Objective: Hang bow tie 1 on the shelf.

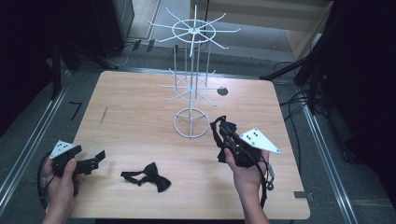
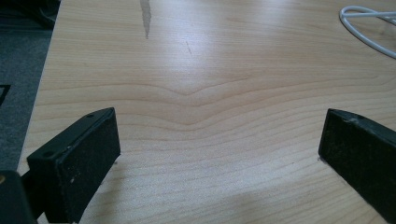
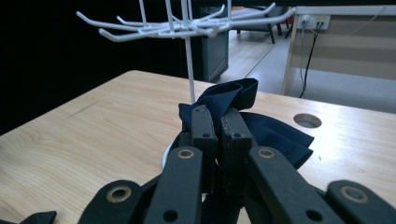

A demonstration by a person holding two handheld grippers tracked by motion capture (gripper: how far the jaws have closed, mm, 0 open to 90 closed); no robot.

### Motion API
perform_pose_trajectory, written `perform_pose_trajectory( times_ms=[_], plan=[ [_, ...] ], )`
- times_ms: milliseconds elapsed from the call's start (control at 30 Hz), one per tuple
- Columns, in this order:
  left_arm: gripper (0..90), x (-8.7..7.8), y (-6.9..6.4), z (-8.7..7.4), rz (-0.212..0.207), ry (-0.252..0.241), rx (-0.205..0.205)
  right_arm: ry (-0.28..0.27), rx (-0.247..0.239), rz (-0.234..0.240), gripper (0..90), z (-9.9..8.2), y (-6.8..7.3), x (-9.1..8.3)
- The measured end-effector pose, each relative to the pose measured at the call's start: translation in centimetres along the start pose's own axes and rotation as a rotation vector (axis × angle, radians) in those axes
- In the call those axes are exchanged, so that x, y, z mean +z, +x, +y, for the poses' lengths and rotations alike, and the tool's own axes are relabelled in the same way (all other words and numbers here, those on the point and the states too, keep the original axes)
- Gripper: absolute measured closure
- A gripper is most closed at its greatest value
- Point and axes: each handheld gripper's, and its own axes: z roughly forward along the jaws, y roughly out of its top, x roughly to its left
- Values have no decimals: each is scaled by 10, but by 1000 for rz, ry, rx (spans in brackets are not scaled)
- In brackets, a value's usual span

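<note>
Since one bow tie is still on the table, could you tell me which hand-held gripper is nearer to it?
Left. The left hand-held gripper hovers open just left of the bow tie. The right hand-held gripper, farther right near the wire rack, clamps another dark tie.

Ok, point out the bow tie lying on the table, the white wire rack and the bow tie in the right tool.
Bow tie on table (image 1: 150,175), high view, centre knot.
White wire rack (image 1: 191,123), high view, ring base.
Held bow tie (image 3: 227,95), right gripper view, fold above the jaws.
</note>
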Motion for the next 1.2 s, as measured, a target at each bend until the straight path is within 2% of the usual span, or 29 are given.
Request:
perform_pose_trajectory(
  times_ms=[567, 800, 1200],
  plan=[
    [0, 0, 1, 0, -2, 2, -2, -60, -23, 12, 875, 23, 4, -6],
    [0, 0, 1, 0, -4, 2, -3, -77, -31, 18, 875, 34, 6, -3],
    [0, 0, 1, 0, -4, 2, -3, -77, -34, 11, 875, 41, 4, 7]
  ],
)
